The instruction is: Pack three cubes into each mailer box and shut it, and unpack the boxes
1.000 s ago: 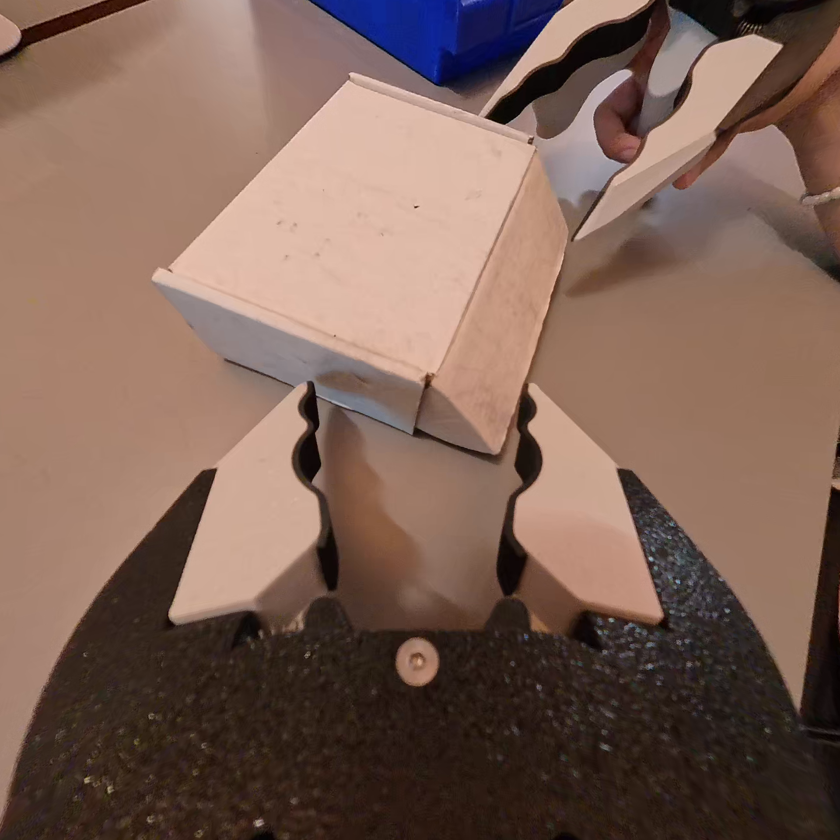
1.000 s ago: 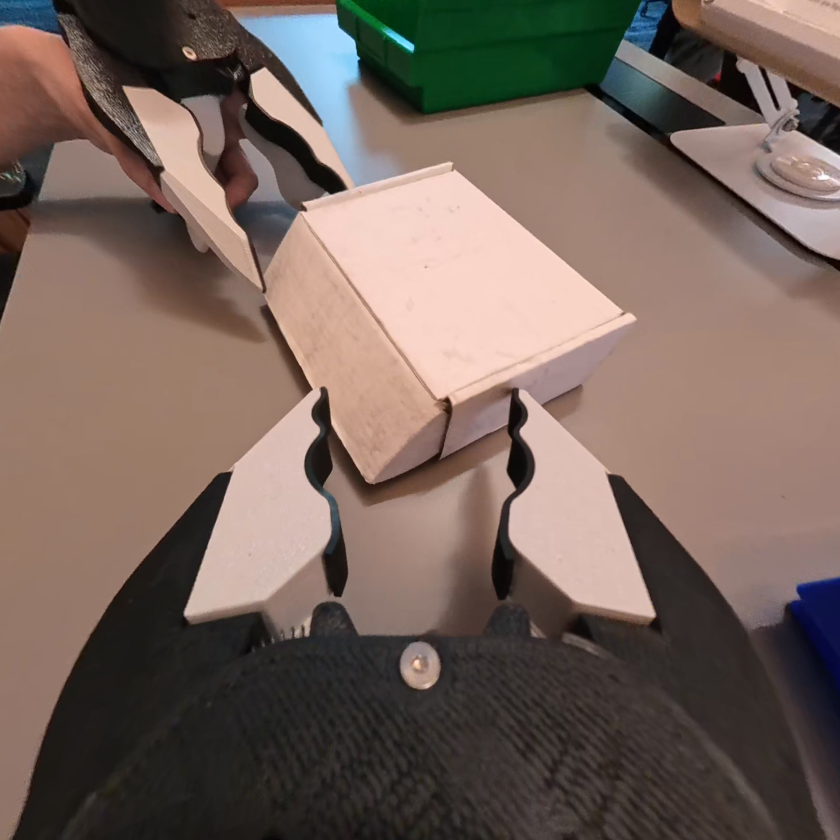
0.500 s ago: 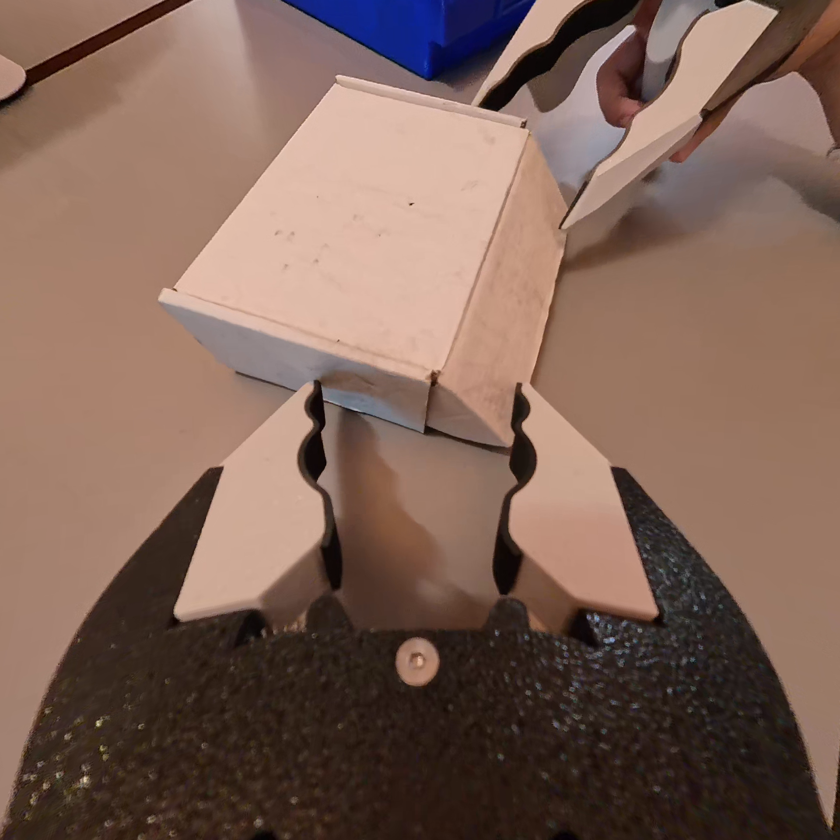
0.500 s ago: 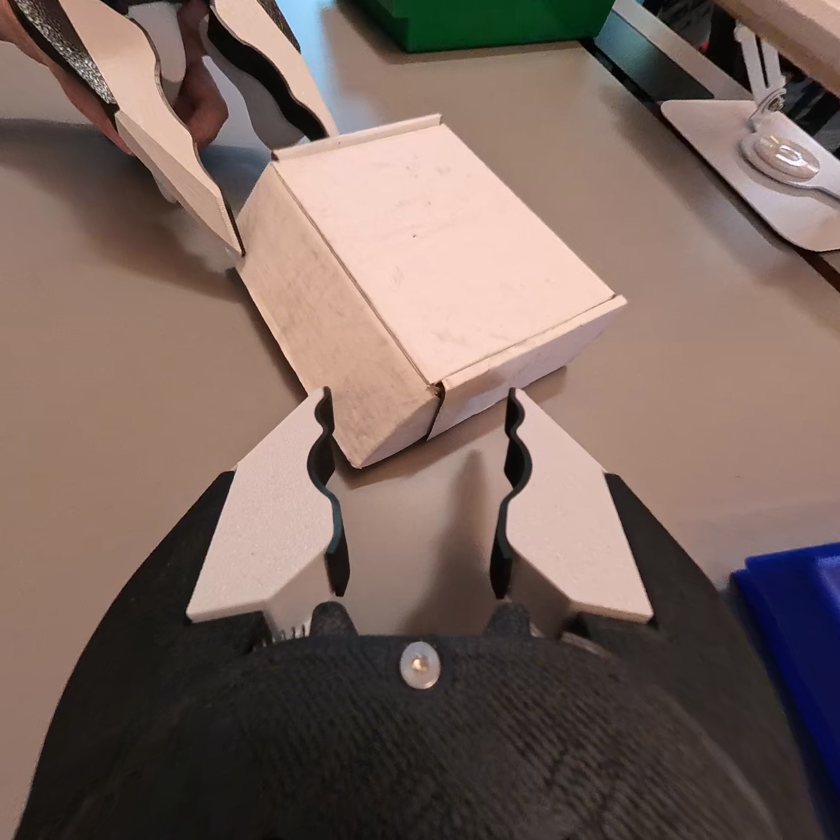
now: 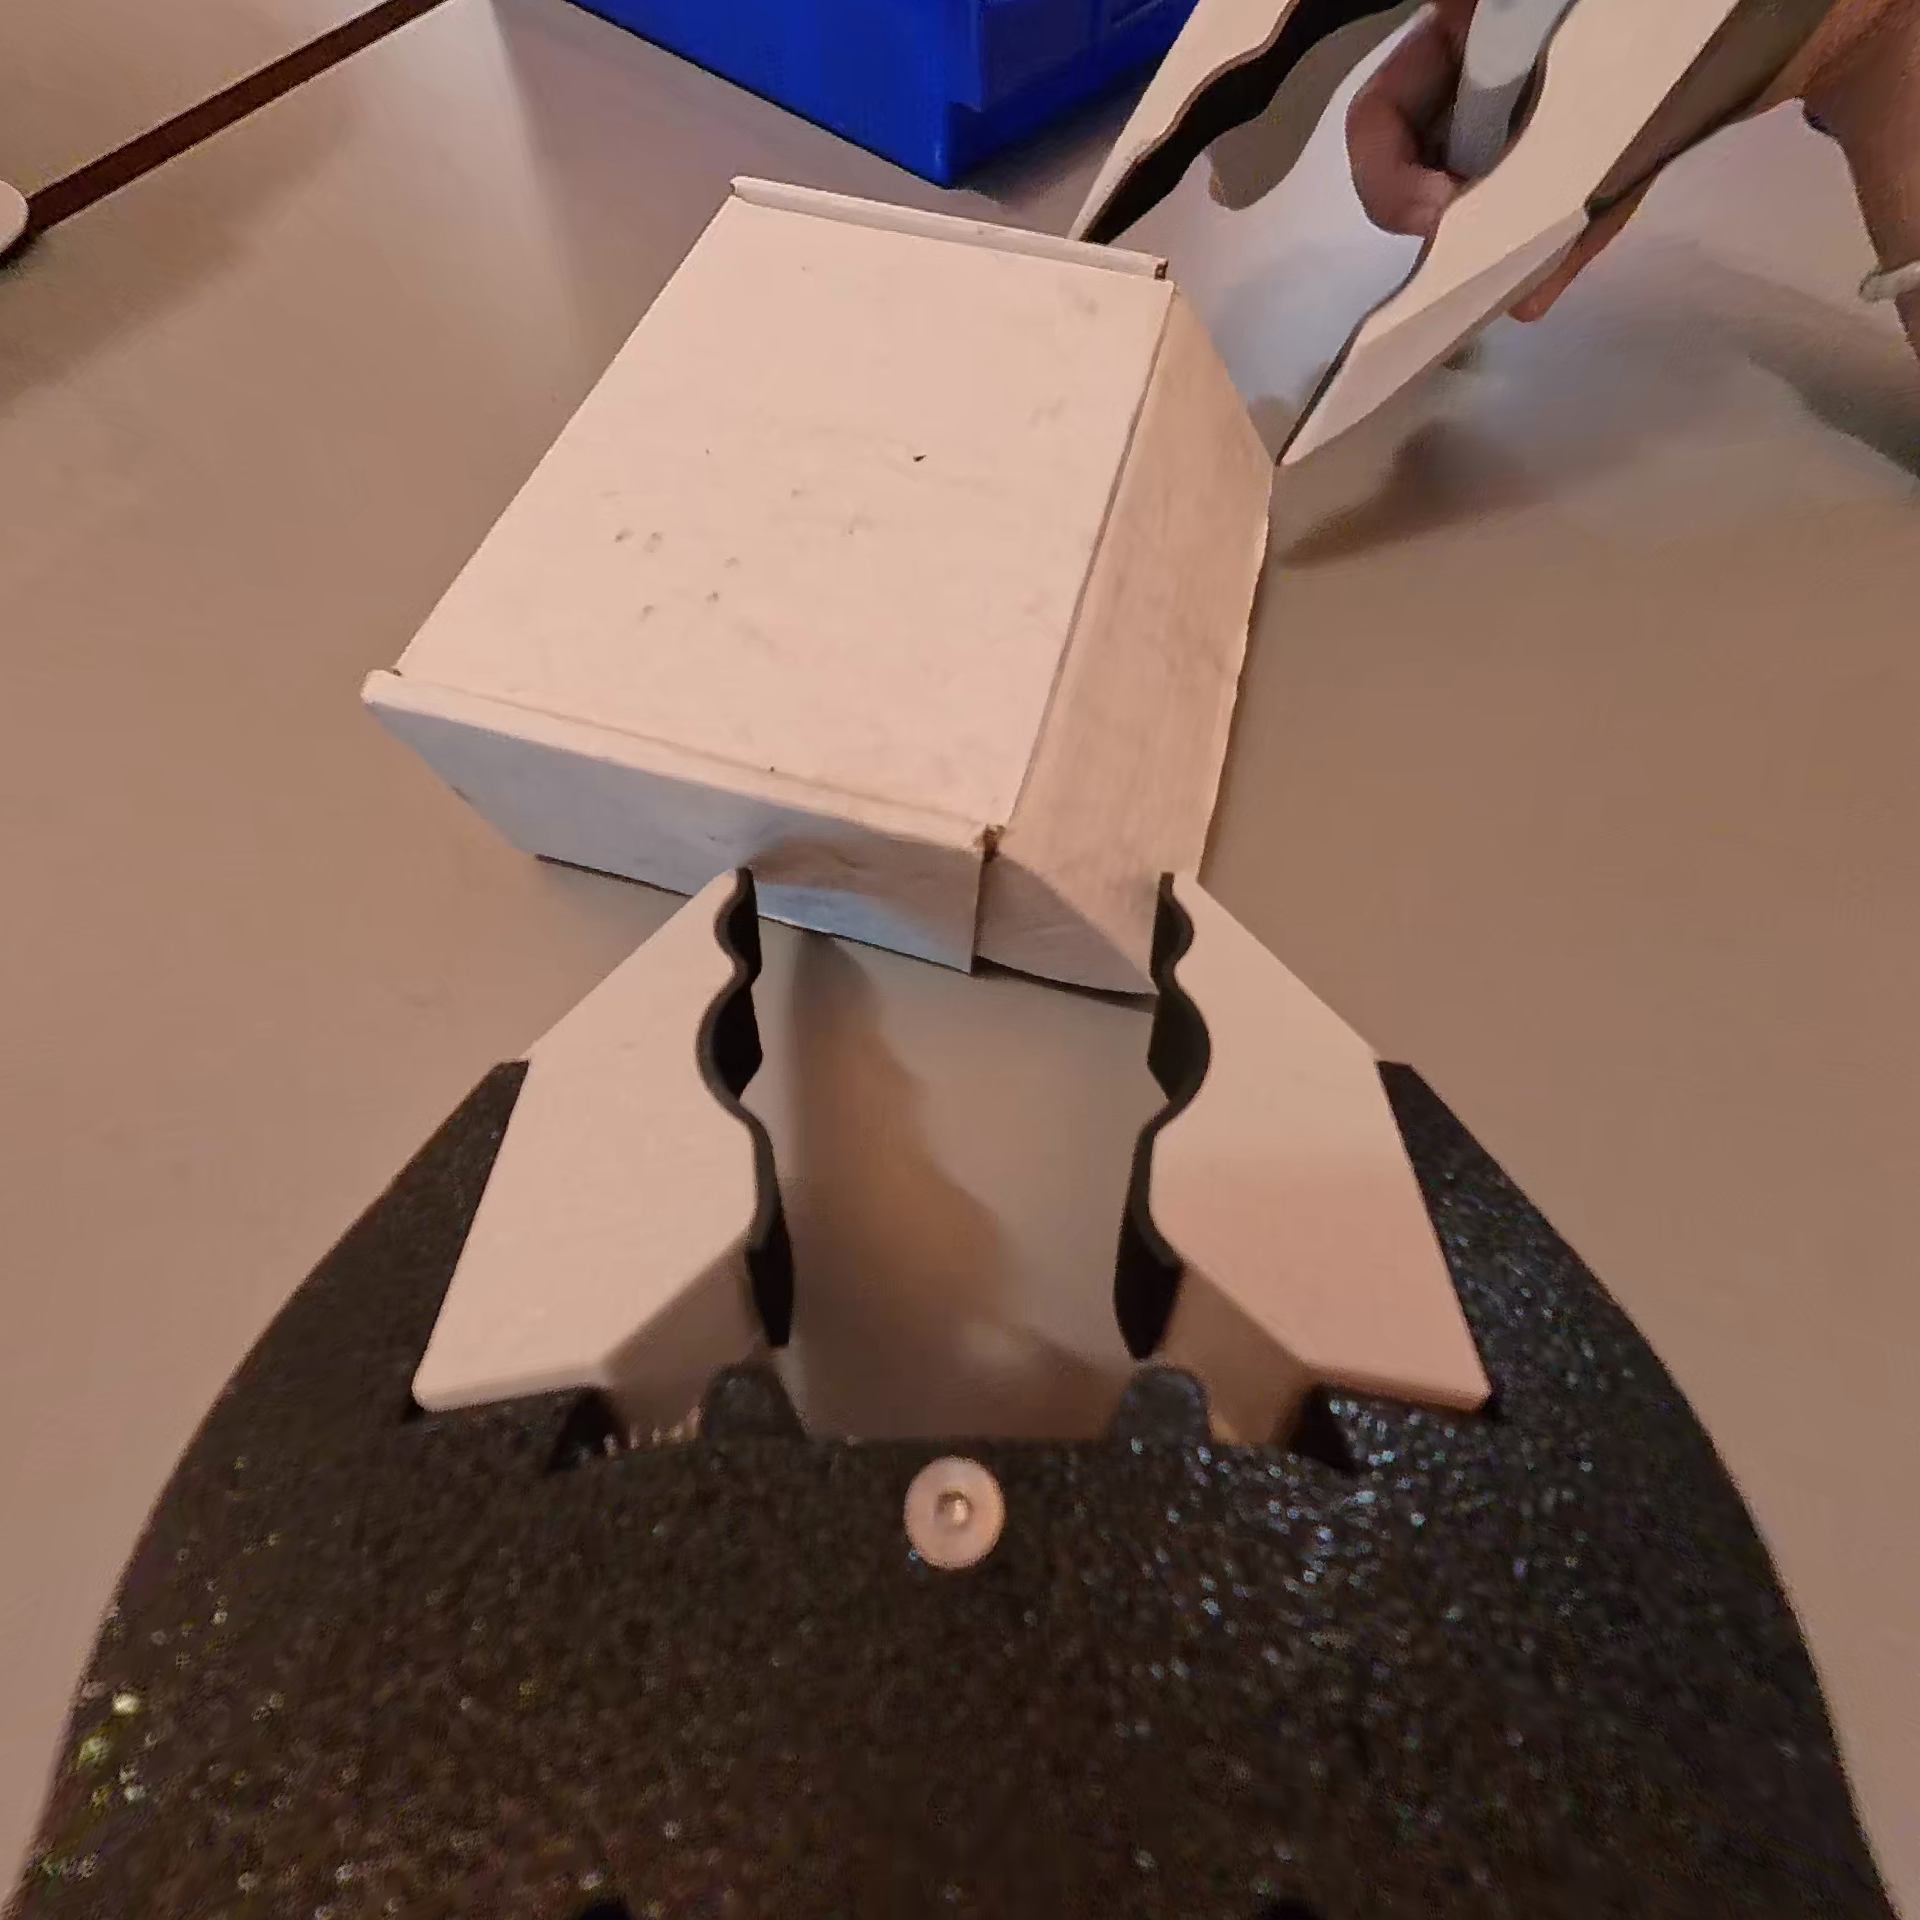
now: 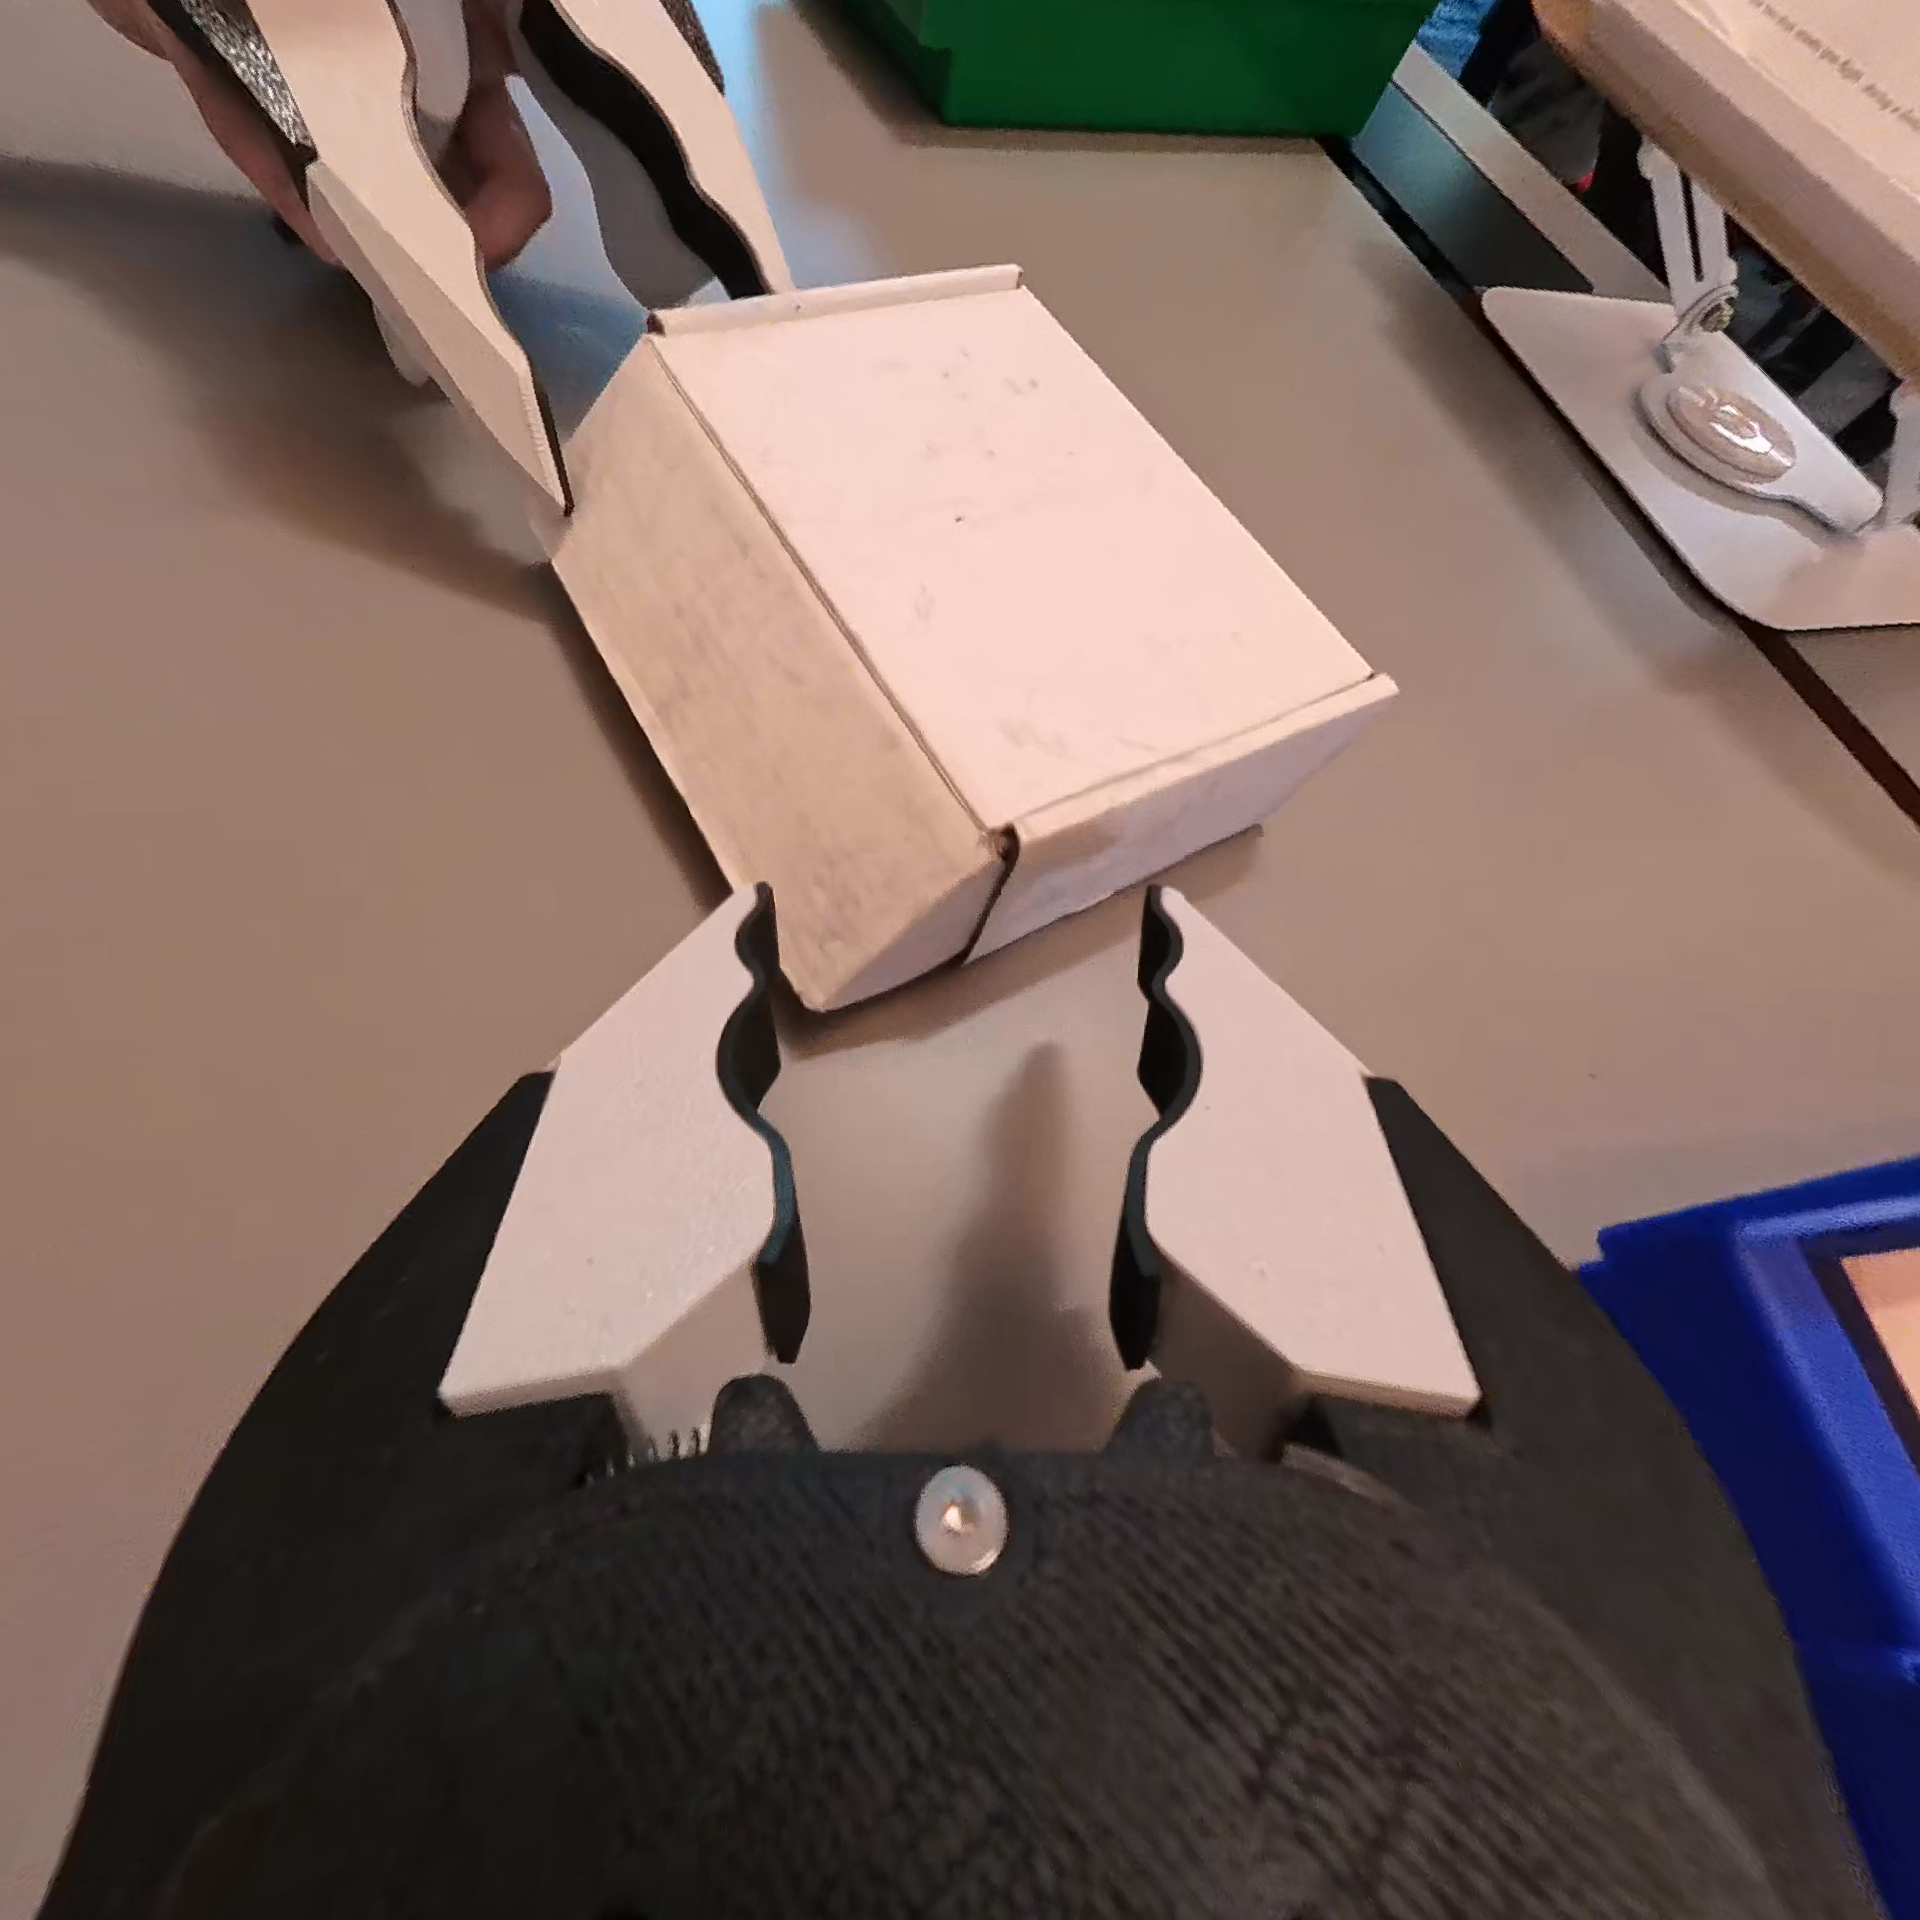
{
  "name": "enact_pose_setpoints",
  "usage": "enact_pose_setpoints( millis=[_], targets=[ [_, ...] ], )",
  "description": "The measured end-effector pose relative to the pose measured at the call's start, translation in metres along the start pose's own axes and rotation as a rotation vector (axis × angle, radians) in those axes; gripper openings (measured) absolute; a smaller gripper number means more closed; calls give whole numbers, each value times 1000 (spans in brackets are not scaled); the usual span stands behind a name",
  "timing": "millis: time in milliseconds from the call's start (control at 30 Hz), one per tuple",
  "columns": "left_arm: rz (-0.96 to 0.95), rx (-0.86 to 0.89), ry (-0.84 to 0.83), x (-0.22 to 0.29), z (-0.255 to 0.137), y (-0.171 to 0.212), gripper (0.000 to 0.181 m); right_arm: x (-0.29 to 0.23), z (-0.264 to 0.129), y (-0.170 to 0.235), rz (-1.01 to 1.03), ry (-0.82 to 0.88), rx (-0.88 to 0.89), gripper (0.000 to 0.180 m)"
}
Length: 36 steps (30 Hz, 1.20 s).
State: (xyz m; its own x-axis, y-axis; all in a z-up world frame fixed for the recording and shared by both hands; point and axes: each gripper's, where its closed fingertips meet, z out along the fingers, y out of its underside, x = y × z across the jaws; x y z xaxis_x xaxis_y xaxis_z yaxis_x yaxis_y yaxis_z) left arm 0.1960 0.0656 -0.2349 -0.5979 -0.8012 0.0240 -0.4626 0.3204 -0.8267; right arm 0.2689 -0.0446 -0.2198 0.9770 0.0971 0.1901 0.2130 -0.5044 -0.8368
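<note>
A closed white mailer box (image 5: 831,561) lies flat on the grey table; it also shows in the right wrist view (image 6: 977,540). No cubes are in sight. My left gripper (image 5: 954,904) is open, its fingertips on either side of the box's near corner and not clamped on it. My right gripper (image 6: 958,904) is open in the same way at the opposite corner. Each gripper shows in the other's view, the right (image 5: 1184,338) and the left (image 6: 665,395), both open and held by a hand.
A blue bin (image 5: 935,73) stands behind the box and shows at the right edge of the right wrist view (image 6: 1766,1403). A green bin (image 6: 1122,52) stands at the far side. A white stand (image 6: 1714,468) sits to the right.
Both grippers stay open at the box's corners. The right gripper has shifted, so the blue bin has come into its view. The box sits slightly farther from the right fingertips.
</note>
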Motion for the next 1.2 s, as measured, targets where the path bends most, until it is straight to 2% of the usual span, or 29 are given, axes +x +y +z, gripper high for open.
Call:
enact_pose_setpoints(
  millis=[200,300,767,867,967,1067,1200],
  targets=[
    [62,-28,15,4,0,5,73,0,5,3,57,-35,17,64],
    [83,-28,4,-1,2,4,70,-7,9,2,21,-71,9,53],
    [277,-82,-254,-33,9,5,45,14,25,1,-22,87,-71,40],
    [291,-81,-293,-36,8,5,45,16,27,0,-33,100,-76,38],
    [291,-80,-273,-34,9,6,47,17,26,2,-83,116,-78,38],
    [306,-82,-159,-23,11,8,47,8,20,14,-197,68,-125,50],
    [323,-72,-124,-27,10,7,59,11,17,12,-127,64,-83,62]
  ],
)
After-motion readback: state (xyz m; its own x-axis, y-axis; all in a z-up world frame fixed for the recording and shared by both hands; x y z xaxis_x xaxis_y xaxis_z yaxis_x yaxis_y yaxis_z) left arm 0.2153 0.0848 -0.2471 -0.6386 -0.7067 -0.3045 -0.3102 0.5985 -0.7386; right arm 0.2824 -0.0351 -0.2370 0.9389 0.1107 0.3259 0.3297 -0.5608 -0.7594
